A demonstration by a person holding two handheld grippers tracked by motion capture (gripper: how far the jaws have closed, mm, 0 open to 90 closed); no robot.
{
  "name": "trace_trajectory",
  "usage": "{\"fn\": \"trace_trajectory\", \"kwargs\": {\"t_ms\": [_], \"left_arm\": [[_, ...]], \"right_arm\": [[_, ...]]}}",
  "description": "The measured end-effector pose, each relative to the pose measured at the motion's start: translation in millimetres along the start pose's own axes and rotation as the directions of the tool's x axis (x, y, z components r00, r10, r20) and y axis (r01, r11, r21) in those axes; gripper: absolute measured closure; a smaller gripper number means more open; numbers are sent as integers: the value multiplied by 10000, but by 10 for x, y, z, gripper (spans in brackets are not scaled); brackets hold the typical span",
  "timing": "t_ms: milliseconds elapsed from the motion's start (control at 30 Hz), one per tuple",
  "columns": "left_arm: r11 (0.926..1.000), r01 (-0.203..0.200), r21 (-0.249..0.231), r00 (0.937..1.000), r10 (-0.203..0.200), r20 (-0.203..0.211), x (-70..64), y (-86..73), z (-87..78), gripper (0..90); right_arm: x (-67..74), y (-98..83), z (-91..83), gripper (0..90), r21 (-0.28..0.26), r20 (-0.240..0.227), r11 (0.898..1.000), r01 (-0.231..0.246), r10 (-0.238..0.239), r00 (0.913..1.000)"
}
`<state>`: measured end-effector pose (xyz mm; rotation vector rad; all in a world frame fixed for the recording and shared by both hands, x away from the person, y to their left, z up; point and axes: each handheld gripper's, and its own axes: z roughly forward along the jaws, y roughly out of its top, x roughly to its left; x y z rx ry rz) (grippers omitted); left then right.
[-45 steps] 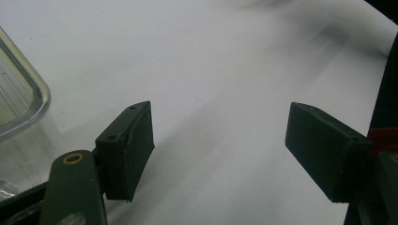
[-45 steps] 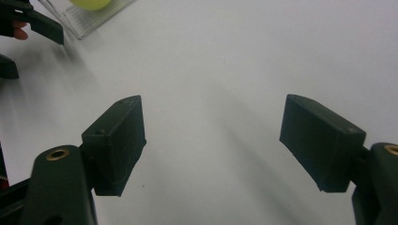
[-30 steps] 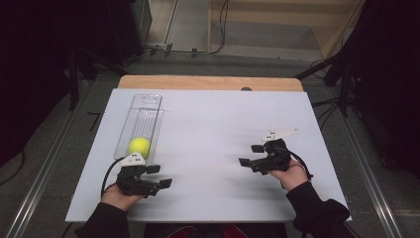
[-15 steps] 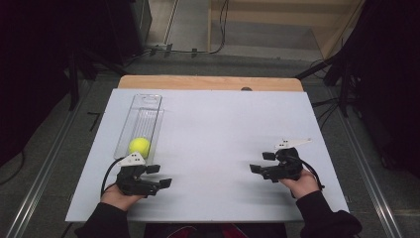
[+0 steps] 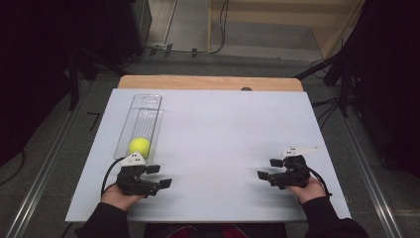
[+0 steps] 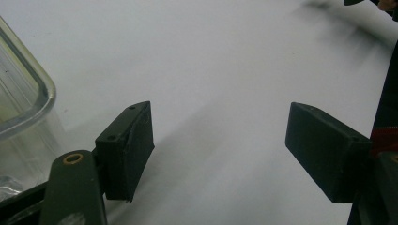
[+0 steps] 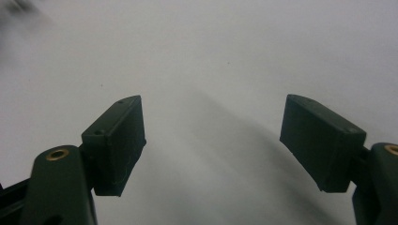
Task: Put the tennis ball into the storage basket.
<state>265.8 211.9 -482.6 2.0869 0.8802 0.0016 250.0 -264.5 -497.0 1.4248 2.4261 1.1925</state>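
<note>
A yellow ball (image 5: 139,146) lies in the near end of a long clear plastic container (image 5: 144,105) on the left of the white tabletop. Just in front of the container, my left gripper (image 5: 159,175) rests on the table, pointing right. In the left gripper view the left gripper (image 6: 218,150) is open with nothing between its jaws, and the container's rim (image 6: 28,105) is at its left. At the right front, my right gripper (image 5: 267,168) points left. The right gripper view shows the right gripper (image 7: 211,140) open over bare white surface, its jaws empty.
The white sheet (image 5: 223,124) covers a table with a wooden strip (image 5: 208,83) showing along its far edge. Dark floor, cables and metal rails surround the table. A person's sleeves come in at the bottom edge.
My right gripper has moved to the right and nearer the front edge of the table, still open. The left gripper, the ball and the container have stayed put.
</note>
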Motion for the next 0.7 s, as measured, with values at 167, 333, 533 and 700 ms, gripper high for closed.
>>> {"fn": "trace_trajectory", "kwargs": {"t_ms": [167,333,533,700], "left_arm": [[10000,-6,-11,10000,6,16,-5,1,6,244],[10000,-15,5,10000,15,10,-4,-1,6,244],[10000,-37,22,10000,37,7,-5,-2,8,244],[10000,-71,20,10000,71,-30,-7,-3,12,245]], "right_arm": [[-4,0,10,205,19,18,10000,-27,27,10000],[9,1,19,205,73,-25,10000,-3,3,10000],[10,2,21,205,80,-5,10000,12,-12,10000],[4,0,17,205,66,-26,10000,3,-3,10000]]}}
